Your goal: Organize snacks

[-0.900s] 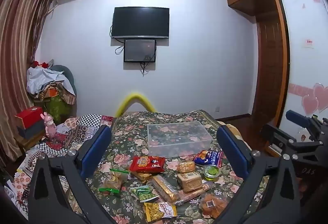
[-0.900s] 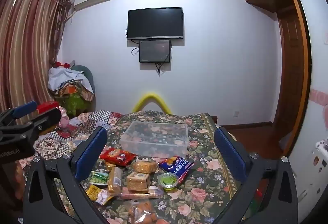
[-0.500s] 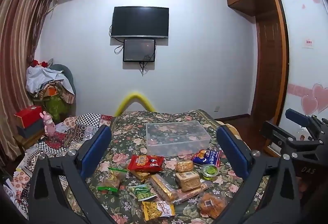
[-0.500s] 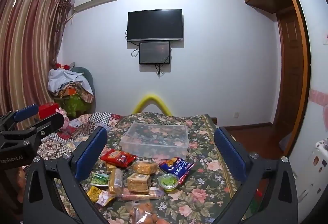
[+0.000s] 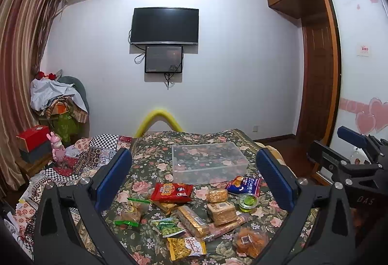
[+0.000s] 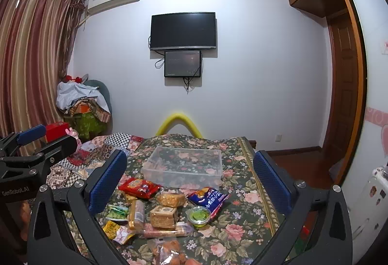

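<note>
Several snack packets lie on a floral cloth (image 5: 150,158): a red bag (image 5: 171,192) (image 6: 138,188), a blue bag (image 5: 245,185) (image 6: 208,198), a green jelly cup (image 5: 247,202) (image 6: 198,214), wrapped cakes (image 5: 221,212) (image 6: 163,216) and a yellow packet (image 5: 185,247). An empty clear plastic box (image 5: 208,163) (image 6: 184,168) stands behind them. My left gripper (image 5: 194,180) and right gripper (image 6: 190,180) are both open and empty, held above the near side of the snacks. Each gripper shows at the edge of the other's view.
A patchwork quilt (image 5: 80,158) lies to the left of the cloth. A yellow foam arch (image 5: 158,120) rises behind the surface. A pile of clothes (image 5: 58,104) and a red box (image 5: 32,137) sit at the left. A wardrobe (image 5: 315,85) is at the right.
Both grippers have drifted slightly; the snacks and box sit a little higher and nearer in both views. Nothing was taken hold of.
</note>
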A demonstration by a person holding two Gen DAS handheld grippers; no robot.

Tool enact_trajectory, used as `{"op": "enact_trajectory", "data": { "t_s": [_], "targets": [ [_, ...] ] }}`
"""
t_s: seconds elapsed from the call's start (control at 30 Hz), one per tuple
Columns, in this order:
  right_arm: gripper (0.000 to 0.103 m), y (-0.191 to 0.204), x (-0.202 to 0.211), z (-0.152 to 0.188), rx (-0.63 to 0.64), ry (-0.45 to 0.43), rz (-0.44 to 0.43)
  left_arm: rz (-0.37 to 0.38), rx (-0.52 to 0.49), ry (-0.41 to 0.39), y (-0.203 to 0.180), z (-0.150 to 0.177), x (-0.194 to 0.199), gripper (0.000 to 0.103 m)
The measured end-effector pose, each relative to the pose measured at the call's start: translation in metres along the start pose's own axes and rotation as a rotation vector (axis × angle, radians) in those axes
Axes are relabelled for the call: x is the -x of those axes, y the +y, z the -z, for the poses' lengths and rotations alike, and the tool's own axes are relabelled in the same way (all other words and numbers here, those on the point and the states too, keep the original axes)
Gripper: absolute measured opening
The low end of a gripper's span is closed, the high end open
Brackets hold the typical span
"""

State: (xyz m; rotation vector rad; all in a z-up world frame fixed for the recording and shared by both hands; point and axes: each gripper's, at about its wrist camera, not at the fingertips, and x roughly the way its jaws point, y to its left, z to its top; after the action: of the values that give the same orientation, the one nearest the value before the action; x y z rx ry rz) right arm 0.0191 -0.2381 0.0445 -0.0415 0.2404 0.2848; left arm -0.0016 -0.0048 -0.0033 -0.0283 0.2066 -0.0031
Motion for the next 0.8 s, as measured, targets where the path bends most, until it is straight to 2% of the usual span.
{"op": "enact_trajectory", "data": {
  "t_s": [0.8],
  "targets": [
    [0.103, 0.0014, 0.0020, -0.0011, -0.016, -0.004, -0.001, -0.002, -0.016, -0.005, -0.0042, 0.0007, 0.0018, 0.103]
  ]
}}
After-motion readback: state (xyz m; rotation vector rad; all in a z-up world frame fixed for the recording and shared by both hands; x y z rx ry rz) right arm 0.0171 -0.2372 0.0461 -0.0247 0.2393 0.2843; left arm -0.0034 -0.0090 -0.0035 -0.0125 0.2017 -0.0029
